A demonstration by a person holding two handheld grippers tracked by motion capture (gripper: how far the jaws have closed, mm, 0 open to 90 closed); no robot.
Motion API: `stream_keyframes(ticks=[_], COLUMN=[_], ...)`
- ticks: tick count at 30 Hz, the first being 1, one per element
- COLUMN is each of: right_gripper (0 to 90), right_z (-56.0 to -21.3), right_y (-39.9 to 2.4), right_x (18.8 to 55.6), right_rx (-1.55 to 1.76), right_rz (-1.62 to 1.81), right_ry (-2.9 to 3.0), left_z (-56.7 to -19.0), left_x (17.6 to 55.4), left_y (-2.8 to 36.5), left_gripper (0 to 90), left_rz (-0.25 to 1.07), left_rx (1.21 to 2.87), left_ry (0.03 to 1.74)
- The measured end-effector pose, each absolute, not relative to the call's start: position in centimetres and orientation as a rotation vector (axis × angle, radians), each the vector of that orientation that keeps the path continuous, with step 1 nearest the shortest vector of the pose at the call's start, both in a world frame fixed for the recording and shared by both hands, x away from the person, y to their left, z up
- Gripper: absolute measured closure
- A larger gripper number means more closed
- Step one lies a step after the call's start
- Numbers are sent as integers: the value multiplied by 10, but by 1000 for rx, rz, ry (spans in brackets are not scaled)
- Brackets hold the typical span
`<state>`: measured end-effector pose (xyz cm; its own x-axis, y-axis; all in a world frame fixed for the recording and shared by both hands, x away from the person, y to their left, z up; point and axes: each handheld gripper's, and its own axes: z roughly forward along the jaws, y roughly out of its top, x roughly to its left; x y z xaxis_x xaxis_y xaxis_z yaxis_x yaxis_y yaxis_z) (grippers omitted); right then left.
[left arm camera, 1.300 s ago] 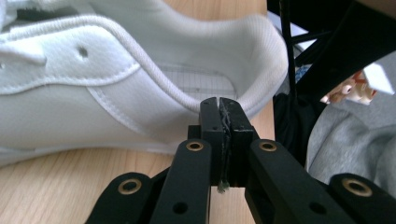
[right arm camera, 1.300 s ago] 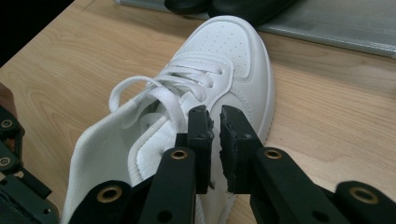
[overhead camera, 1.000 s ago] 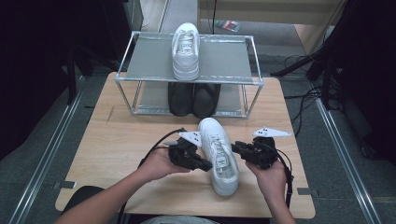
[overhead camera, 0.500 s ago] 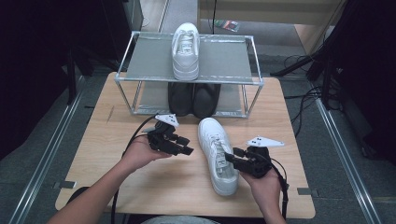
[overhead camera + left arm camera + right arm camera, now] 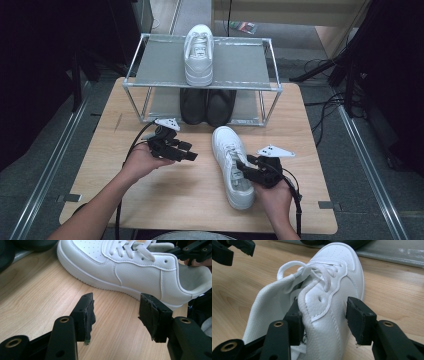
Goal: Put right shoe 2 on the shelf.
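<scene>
Risking snagging the white sneaker point(image 5: 231, 165) lying mid-table before the shoe rack point(image 5: 150, 82) and skewing it, with the right gripper point(image 5: 323, 315) just opening astride its collar, one pad inside, and the left gripper point(image 5: 116, 315) just opening, empty.

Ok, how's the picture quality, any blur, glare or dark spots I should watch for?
High view: soft, dark on both sides, black shoes under the rack in shadow. Left gripper view: sharp, even light on the white shoe. Right gripper view: sharp on the laces, faint glare on the wooden table.
</scene>
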<state>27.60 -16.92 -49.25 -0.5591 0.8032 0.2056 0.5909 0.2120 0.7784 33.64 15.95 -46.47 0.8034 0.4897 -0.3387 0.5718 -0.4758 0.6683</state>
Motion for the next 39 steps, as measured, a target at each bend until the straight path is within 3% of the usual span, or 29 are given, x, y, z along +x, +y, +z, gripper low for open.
stream_keyframes(ticks=[10, 16, 19, 28, 39], right_gripper=[531, 592, 700, 833, 846], right_z=[-502, -503, -500, -496, -491], right_y=[-168, -169, -171, -174, -182], right_x=[286, 288, 289, 291, 297], right_rx=[1384, 1406, 1379, 1333, 1395], right_rz=[1307, 1302, 1297, 1250, 1282], right_ry=[2188, 2172, 2158, 2187, 2211], left_z=[-465, -465, -466, -466, -465], left_x=[335, 334, 334, 336, 336], left_y=[163, 164, 166, 167, 171], left_gripper=[461, 461, 461, 460, 454], left_rz=[-121, -122, -116, -123, -136], left_rx=[2161, 2155, 2155, 2156, 2143], left_ry=[789, 799, 805, 809, 815])
